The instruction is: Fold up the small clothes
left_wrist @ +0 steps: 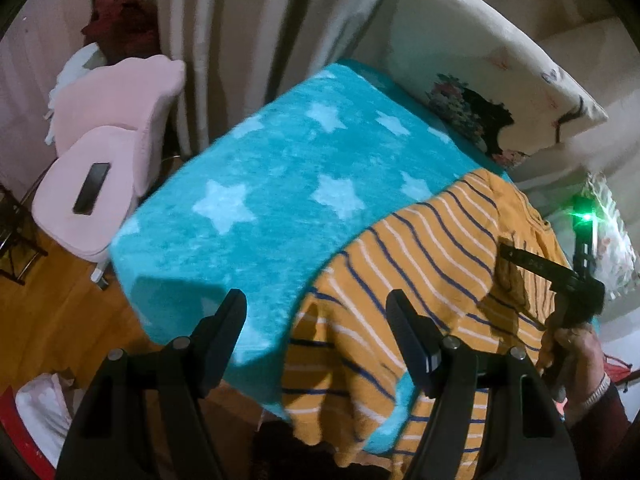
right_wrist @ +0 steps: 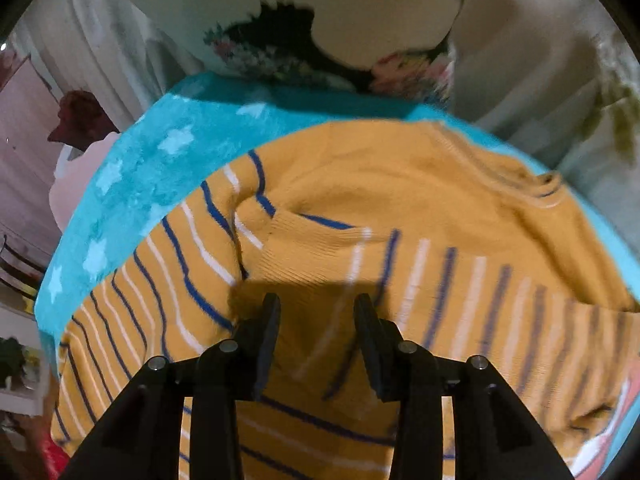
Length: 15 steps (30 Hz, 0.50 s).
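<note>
Folding looks barely begun: we have the mustard striped sweater (right_wrist: pixel 400 184) spread on the teal star blanket (left_wrist: pixel 256 168), one sleeve (right_wrist: pixel 304 236) already lying across the chest and the hem (left_wrist: pixel 344 412) hanging over the near edge of the surface. Our right gripper (right_wrist: pixel 316 304) hangs over the sleeve cuff with its fingers spread and nothing between them; the view is smeared with motion, so we cannot tell whether the tips touch the knit. Our left gripper (left_wrist: pixel 316 308) is also spread wide and empty, poised above the blanket's near corner, just beside the sweater's striped side.

We judge the next move to be a pinch on the far sleeve or the side seam, both tools taking cloth together so the fold comes over straight, and the drooping hem needs lifting back onto the surface first.

Behind the blanket a printed cushion (left_wrist: pixel 500 92) leans against a pale sofa. To the left stands a pink chair (left_wrist: pixel 108 160) with a dark phone (left_wrist: pixel 91 187) on its seat, before pale curtains (left_wrist: pixel 224 40), on a wooden floor (left_wrist: pixel 56 320).
</note>
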Tool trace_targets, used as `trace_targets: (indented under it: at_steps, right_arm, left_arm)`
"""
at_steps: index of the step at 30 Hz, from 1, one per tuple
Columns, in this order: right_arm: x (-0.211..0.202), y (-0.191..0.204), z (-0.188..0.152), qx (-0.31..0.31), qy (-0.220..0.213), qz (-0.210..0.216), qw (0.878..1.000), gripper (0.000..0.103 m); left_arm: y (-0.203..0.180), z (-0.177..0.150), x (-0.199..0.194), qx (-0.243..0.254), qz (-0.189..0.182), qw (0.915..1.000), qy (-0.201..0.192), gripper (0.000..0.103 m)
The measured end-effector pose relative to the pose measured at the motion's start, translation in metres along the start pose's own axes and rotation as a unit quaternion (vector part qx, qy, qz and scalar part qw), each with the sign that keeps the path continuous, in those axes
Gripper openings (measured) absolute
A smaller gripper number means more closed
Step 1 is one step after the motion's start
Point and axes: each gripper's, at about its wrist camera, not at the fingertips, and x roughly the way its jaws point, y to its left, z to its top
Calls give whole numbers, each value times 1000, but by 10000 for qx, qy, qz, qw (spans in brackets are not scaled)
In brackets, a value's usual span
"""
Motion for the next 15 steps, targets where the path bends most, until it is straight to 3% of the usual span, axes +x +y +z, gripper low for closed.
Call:
trace_targets:
  at_steps: [1, 2, 4, 6, 8, 11, 13, 15]
  right_arm:
    - [8, 0, 1, 90, 99, 66, 9999, 18]
    - [16, 0, 3, 211, 207, 195, 9994, 10]
    - [19, 1, 7, 351, 168, 263, 9989, 9]
    - [20, 9, 15, 462, 151, 621, 9969, 3]
    - [24, 22, 22, 379, 181, 866, 9954, 3]
    - [8, 51, 21, -84, -21, 360, 9993, 5]
    - [-13, 74, 11, -551, -155, 498, 9971, 5]
    - [-39, 108, -14, -1320, -78, 922, 9869, 23]
  left_arm:
    - [6, 1, -2, -54, 79, 9999, -30, 71]
    - [12, 1, -5, -116, 159, 9998, -69, 71]
    - [23, 4, -9, -232, 258, 9993, -133, 71]
    - [36, 7, -15, -365, 390, 9983, -211, 71]
    - [48, 10, -24, -498, 479, 9971, -320, 71]
    - [63, 12, -37, -643, 621, 9947, -499, 71]
    - [75, 12, -42, -771, 702, 9930, -552, 71]
    - [85, 11, -43, -897, 777, 9914, -561, 71]
